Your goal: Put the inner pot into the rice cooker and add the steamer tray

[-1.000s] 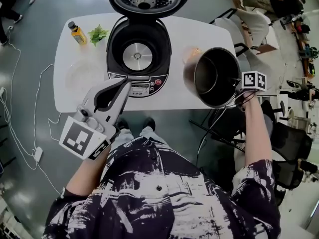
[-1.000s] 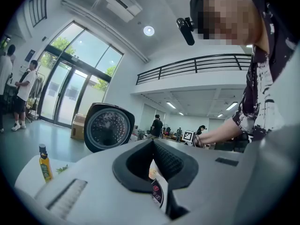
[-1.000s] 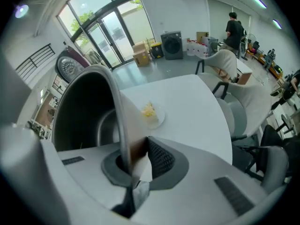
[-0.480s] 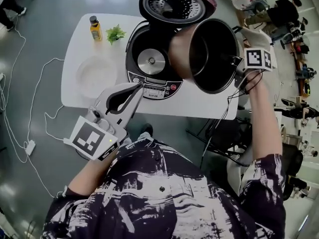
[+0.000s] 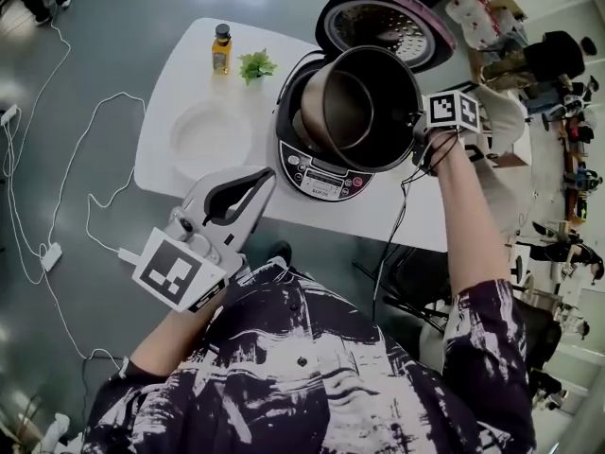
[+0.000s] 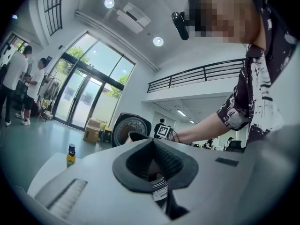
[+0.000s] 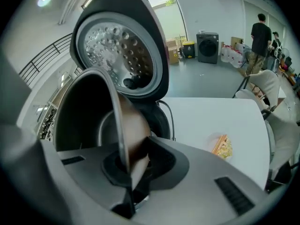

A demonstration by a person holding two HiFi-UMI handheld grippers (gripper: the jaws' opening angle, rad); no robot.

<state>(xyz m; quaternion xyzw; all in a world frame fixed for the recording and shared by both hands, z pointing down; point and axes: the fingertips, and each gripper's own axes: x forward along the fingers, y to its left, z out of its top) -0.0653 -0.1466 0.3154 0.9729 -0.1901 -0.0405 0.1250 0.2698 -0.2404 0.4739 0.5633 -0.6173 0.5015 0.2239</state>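
Only the right gripper view shows us the right gripper [image 7: 127,165] clamped on the rim of the inner pot [image 7: 86,118]. The head view shows the pot above the open rice cooker [image 5: 321,173], its axis leaning, mouth up and toward that gripper. Our left gripper [image 5: 265,176] is closed, holding nothing.
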